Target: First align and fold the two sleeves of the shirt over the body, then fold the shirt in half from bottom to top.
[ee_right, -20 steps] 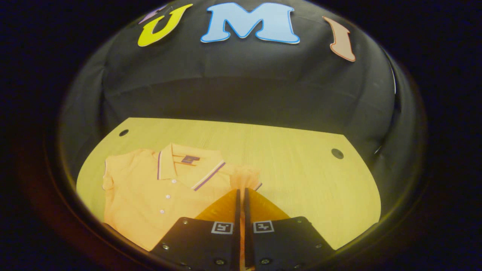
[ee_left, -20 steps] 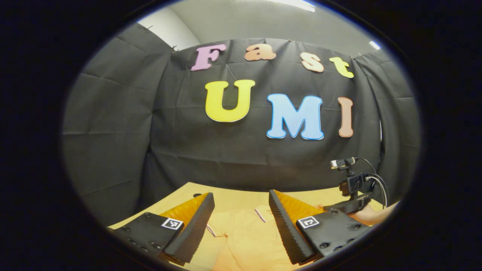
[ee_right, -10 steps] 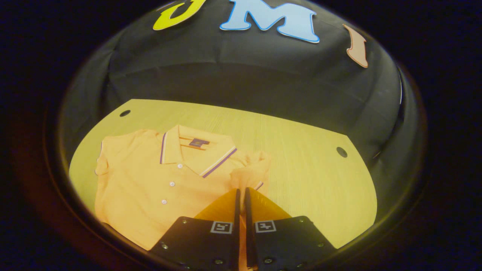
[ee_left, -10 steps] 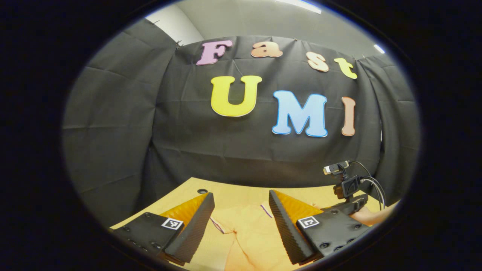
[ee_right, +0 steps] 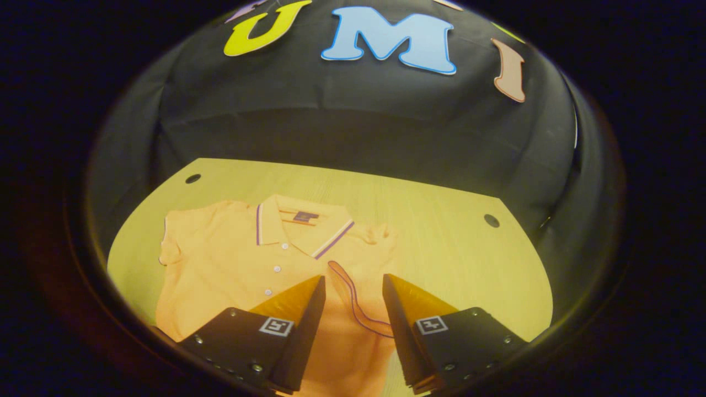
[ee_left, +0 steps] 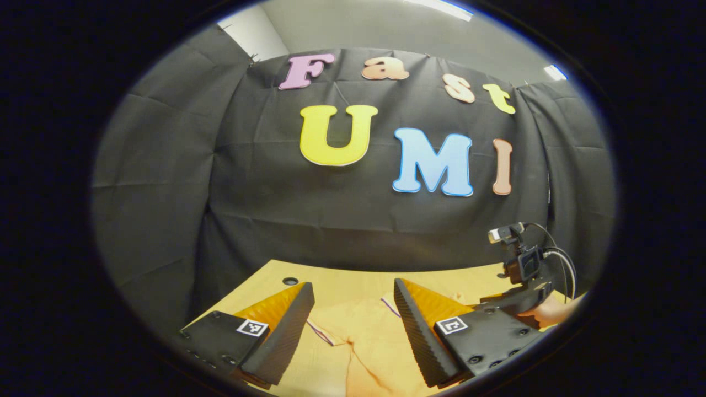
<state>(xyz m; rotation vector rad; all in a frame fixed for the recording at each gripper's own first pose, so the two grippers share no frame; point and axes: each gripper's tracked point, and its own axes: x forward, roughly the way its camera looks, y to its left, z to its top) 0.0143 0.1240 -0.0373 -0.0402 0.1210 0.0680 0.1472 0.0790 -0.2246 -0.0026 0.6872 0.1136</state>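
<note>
Right gripper view: orange short-sleeved polo shirt [ee_right: 242, 264] with a striped collar lies flat, front up, on the pale wooden table [ee_right: 441, 248], collar toward the booth wall. One sleeve [ee_right: 358, 292], trimmed with a dark stripe, lies folded over the shirt's body; the opposite sleeve [ee_right: 168, 245] sticks out flat beside the body. Right gripper [ee_right: 353, 298] hovers over the folded sleeve, jaws apart, holding nothing. Left gripper [ee_left: 353, 309], jaws apart, hangs above the shirt's cloth. Judgement: fabric is light, soft, limp; pinch the outstretched sleeve at its cuff edge, lift low so the body doesn't drag.
</note>
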